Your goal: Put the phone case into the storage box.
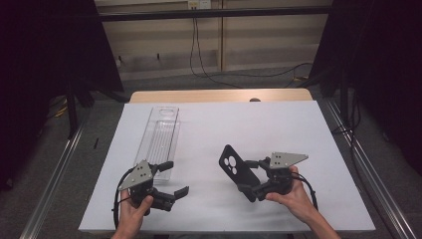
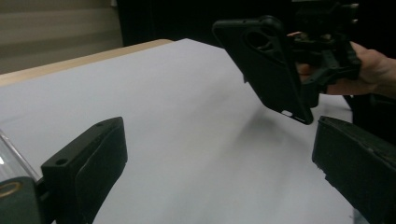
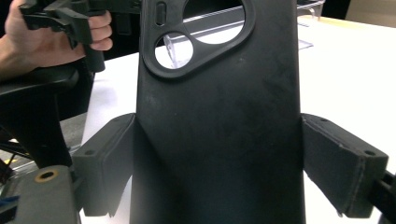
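**Black phone case held up, left gripper free beside the clear tray**

Black and matte, phone case (image 1: 240, 172) held above the white sheet (image 1: 278, 124), tilted, camera cut-out at the upper end. Clamped across its width by the right gripper (image 1: 251, 175), one pad on each long edge, as seen in the right gripper view (image 3: 215, 121). Lifted clear of the table; faint shadow under it in the left gripper view (image 2: 268, 65).

Left gripper (image 1: 175, 178) low at the near left, jaws standing wide, nothing between them. Pointing toward the case but well apart from it.

Likely the step in hand: to bring the case toward the clear plastic tray (image 1: 160, 134), or to pass it to the free gripper; cannot tell which. For doing it well:

- Keep the squeeze on the long edges even; soft case, probably bends if pressed too hard.
- Hold the tilt steady so the lower end does not drag on the sheet.
- If taken by the left gripper, better to approach the free lower end, away from the right pads, and close before the right one lets go.
- If going to the tray, turn the case along the tray's long axis first, since the tray looks narrow.

Around: tray lying lengthwise at the left, its near end just beside the left gripper, so this gripper perhaps in the way of the path. Wooden table edge (image 1: 219, 95) behind the sheet, cables (image 1: 199, 55) on the floor farther back, dark curtains at both sides. Nothing else on the sheet between case and tray.
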A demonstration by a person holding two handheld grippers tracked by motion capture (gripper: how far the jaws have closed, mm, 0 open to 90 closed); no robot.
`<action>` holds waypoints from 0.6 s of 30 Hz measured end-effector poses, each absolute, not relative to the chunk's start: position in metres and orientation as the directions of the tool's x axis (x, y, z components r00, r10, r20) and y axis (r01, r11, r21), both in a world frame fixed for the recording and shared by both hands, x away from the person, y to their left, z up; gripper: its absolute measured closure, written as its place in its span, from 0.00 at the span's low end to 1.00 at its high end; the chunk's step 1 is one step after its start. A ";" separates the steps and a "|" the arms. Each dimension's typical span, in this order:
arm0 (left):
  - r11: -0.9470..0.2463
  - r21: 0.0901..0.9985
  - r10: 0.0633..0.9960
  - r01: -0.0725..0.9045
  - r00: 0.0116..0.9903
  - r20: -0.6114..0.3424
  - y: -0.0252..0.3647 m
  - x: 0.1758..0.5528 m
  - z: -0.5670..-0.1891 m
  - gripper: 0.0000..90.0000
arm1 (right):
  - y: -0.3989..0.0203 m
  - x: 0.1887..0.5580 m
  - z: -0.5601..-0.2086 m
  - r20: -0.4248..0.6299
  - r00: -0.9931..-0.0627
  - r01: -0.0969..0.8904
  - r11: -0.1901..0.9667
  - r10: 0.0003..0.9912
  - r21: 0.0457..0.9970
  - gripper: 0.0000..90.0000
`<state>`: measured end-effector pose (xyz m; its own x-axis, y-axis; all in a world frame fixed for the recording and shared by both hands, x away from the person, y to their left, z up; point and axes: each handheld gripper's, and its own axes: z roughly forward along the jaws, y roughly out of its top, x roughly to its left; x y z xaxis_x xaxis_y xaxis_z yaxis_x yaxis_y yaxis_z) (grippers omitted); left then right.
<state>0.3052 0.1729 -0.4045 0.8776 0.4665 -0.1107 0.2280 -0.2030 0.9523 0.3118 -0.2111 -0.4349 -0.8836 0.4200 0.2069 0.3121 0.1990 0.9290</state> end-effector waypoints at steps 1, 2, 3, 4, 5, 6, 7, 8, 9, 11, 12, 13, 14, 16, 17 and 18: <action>-0.199 0.952 0.461 0.233 0.880 -0.119 0.171 0.307 -0.404 0.04 | -0.210 0.312 -0.435 0.205 -0.885 0.310 0.199 0.418 0.930 0.16; -0.214 0.952 0.449 0.220 0.888 -0.105 0.167 0.309 -0.403 0.04 | -0.209 0.311 -0.435 0.206 -0.888 0.309 0.202 0.410 0.929 0.16; -0.225 0.950 0.437 0.216 0.894 -0.100 0.165 0.311 -0.402 0.04 | -0.208 0.311 -0.435 0.209 -0.889 0.311 0.201 0.408 0.929 0.16; -0.229 0.951 0.429 0.208 0.899 -0.093 0.163 0.313 -0.401 0.04 | -0.208 0.311 -0.435 0.210 -0.891 0.311 0.202 0.403 0.929 0.16; -0.235 0.951 0.420 0.204 0.903 -0.090 0.160 0.315 -0.401 0.04 | -0.207 0.311 -0.435 0.210 -0.892 0.310 0.204 0.400 0.929 0.16; -0.235 0.951 0.418 0.202 0.904 -0.089 0.158 0.317 -0.400 0.04 | -0.207 0.311 -0.435 0.211 -0.892 0.311 0.203 0.399 0.928 0.16; -0.235 0.951 0.418 0.202 0.904 -0.089 0.158 0.317 -0.400 0.04 | -0.207 0.311 -0.435 0.211 -0.892 0.311 0.203 0.399 0.928 0.16; -0.232 0.952 0.410 0.200 0.907 -0.091 0.154 0.320 -0.398 0.04 | -0.206 0.311 -0.435 0.210 -0.892 0.309 0.202 0.401 0.929 0.16; -0.231 0.952 0.406 0.201 0.909 -0.094 0.152 0.322 -0.397 0.04 | -0.206 0.311 -0.435 0.212 -0.892 0.310 0.200 0.399 0.930 0.16; -0.231 0.952 0.392 0.199 0.915 -0.096 0.150 0.325 -0.396 0.04 | -0.206 0.311 -0.435 0.214 -0.893 0.310 0.199 0.396 0.929 0.16; -0.234 0.952 0.378 0.199 0.920 -0.099 0.148 0.326 -0.395 0.04 | -0.206 0.311 -0.435 0.211 -0.894 0.307 0.198 0.396 0.931 0.16; -0.229 0.953 0.372 0.196 0.923 -0.101 0.146 0.328 -0.395 0.05 | -0.206 0.311 -0.434 0.209 -0.895 0.305 0.199 0.394 0.931 0.16; -0.224 0.954 0.347 0.200 0.931 -0.114 0.143 0.329 -0.392 0.05 | -0.206 0.311 -0.434 0.210 -0.894 0.306 0.198 0.395 0.931 0.16; -0.221 0.954 0.334 0.205 0.934 -0.123 0.141 0.330 -0.391 0.04 | -0.206 0.311 -0.434 0.210 -0.895 0.306 0.198 0.394 0.931 0.16; -0.216 0.955 0.329 0.201 0.936 -0.123 0.138 0.330 -0.390 0.04 | -0.206 0.311 -0.434 0.210 -0.896 0.305 0.197 0.391 0.932 0.16; -0.219 0.956 0.321 0.193 0.940 -0.116 0.136 0.330 -0.388 0.04 | -0.206 0.311 -0.434 0.211 -0.896 0.305 0.195 0.391 0.932 0.16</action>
<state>0.3305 0.1358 -0.3884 0.9398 0.3214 -0.1165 0.1934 -0.2189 0.9564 0.3107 -0.2057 -0.4341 -0.8960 0.3908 0.2109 0.3046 0.1952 0.9323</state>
